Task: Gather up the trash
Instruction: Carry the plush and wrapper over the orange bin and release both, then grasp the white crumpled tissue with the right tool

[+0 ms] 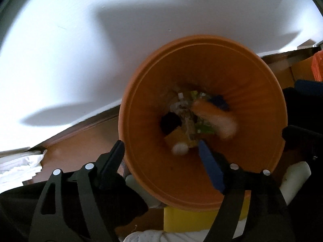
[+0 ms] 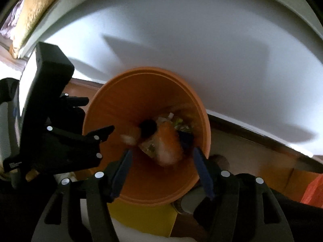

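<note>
Both tongs, left (image 1: 161, 149) and right (image 2: 161, 156), gape empty over the trash-filled bin (image 1: 252, 92) beside the wall (image 1: 101, 40).

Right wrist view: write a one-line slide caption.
Open right gripper above round orange plastic bin holding mixed trash.

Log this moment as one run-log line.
orange bin: holds trash | left gripper: open, above bin | right gripper: open, above bin

One orange bin (image 1: 201, 64), two grippers.
</note>
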`<action>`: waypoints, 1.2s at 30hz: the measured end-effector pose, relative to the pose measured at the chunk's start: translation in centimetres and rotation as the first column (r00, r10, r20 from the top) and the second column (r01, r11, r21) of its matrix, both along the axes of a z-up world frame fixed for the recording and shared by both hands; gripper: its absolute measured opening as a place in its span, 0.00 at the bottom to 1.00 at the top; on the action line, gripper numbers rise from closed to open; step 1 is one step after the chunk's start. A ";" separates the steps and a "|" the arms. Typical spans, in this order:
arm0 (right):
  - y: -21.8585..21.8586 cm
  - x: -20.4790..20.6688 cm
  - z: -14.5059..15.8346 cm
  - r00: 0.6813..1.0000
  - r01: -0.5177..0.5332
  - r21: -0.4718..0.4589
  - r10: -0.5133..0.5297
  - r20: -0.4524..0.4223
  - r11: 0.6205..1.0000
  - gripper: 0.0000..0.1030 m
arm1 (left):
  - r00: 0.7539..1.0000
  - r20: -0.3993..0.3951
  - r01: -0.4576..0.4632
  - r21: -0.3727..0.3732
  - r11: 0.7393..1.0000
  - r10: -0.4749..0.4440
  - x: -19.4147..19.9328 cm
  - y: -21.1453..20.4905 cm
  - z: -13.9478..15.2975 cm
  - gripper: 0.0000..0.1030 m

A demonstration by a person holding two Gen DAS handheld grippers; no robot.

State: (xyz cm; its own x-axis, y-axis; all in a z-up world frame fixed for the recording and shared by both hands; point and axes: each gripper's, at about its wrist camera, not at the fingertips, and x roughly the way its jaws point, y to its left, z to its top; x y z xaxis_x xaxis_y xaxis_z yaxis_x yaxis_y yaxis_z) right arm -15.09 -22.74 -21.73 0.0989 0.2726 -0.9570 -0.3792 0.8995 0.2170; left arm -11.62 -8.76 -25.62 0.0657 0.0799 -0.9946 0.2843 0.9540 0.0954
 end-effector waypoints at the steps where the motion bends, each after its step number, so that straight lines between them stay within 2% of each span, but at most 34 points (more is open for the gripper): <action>1: -0.3 -0.2 0.2 1.000 0.008 0.003 -0.008 0.004 1.000 0.61 | 1.000 -0.001 -0.001 0.002 1.000 0.001 0.0 0.0 0.0 0.73; 6: -1.1 -0.2 1.1 0.999 0.038 0.013 -0.039 0.011 0.999 0.61 | 1.000 0.010 0.010 0.008 1.000 -0.010 -0.3 -0.6 0.8 0.73; 11: -1.0 -0.6 2.6 0.997 0.050 0.023 -0.051 0.055 0.998 0.67 | 0.999 0.010 0.032 -0.005 0.999 -0.032 -0.3 -1.2 0.9 0.73; 17: -1.1 -2.5 5.1 0.991 0.027 0.015 -0.029 0.134 1.000 0.73 | 0.993 0.003 0.120 -0.041 0.992 -0.120 -1.8 -1.6 2.5 0.73; 23: -2.5 -4.2 9.7 0.972 0.018 0.025 -0.024 0.234 1.000 0.73 | 0.971 0.118 0.216 -0.056 0.975 -0.209 -3.8 -1.8 7.4 0.73; 27: -4.0 -3.6 14.7 0.936 0.021 0.047 -0.036 0.350 0.999 0.79 | 0.950 0.225 0.233 -0.044 0.971 -0.218 -4.7 -0.3 11.9 0.73; 32: -5.9 0.2 19.8 0.888 0.069 0.114 -0.113 0.446 0.991 0.79 | 0.906 0.399 0.182 -0.065 0.981 -0.142 -3.5 2.0 18.0 0.73; 34: -6.1 2.3 21.0 0.864 0.091 0.136 -0.146 0.482 0.987 0.79 | 0.878 0.471 0.142 -0.084 0.986 -0.086 -2.4 2.8 20.4 0.73; 36: -6.4 4.9 22.2 0.841 0.116 0.151 -0.178 0.512 0.982 0.79 | 0.844 0.536 0.093 -0.098 0.991 -0.026 -0.8 3.5 22.2 0.77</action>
State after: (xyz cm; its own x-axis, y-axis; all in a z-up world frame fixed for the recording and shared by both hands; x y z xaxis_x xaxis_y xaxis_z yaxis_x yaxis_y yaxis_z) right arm -10.23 -29.10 0.45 0.6213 0.3151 -0.7175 -0.3295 0.9358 0.1257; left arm -12.42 -5.26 -3.44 0.5881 -0.0540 -0.8070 0.2781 0.9504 0.1391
